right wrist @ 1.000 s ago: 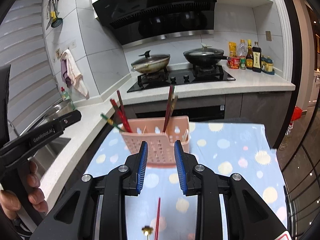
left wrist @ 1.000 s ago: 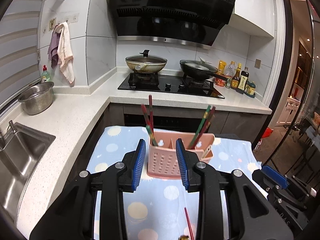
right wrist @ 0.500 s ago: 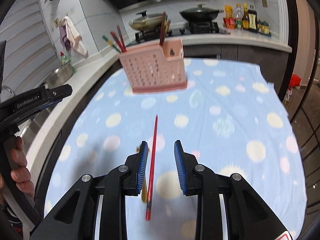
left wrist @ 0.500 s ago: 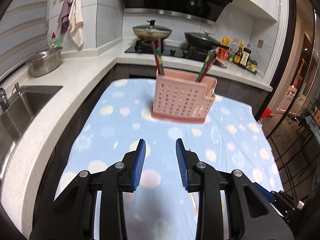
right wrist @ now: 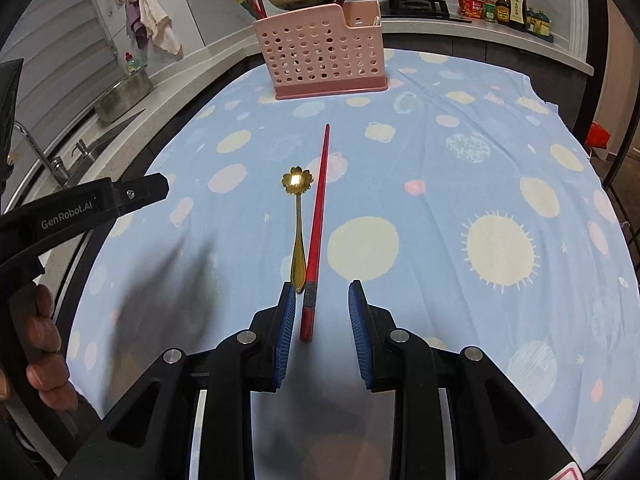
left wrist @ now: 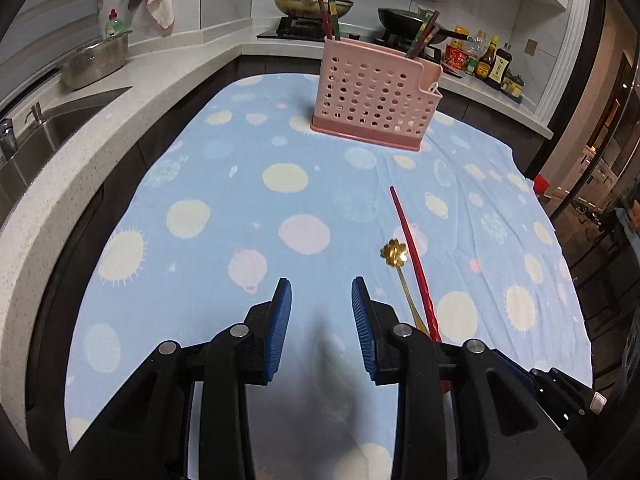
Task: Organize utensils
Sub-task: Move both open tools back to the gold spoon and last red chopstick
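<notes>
A pink perforated utensil holder [left wrist: 374,100] [right wrist: 322,56] stands upright at the far end of the blue dotted cloth, with several chopsticks [left wrist: 330,12] in it. A red chopstick [right wrist: 318,216] [left wrist: 412,256] and a gold flower-headed spoon [right wrist: 297,216] [left wrist: 400,272] lie side by side on the cloth. My right gripper [right wrist: 322,300] is open, low over the cloth, with the chopstick's near end between its fingers and the spoon's handle tip at the left finger. My left gripper [left wrist: 322,300] is open and empty, just left of both utensils.
The blue cloth [left wrist: 240,184] covers the table. A white counter with a sink [left wrist: 52,128] and a steel bowl [left wrist: 96,62] runs along the left. A stove with pans [left wrist: 312,0] and sauce bottles [left wrist: 492,64] sits behind the holder. The left gripper's body [right wrist: 80,208] shows in the right wrist view.
Both grippers have pulled back from the holder and dropped toward the cloth. The right gripper now straddles the near end of the red chopstick. Both stayed open.
</notes>
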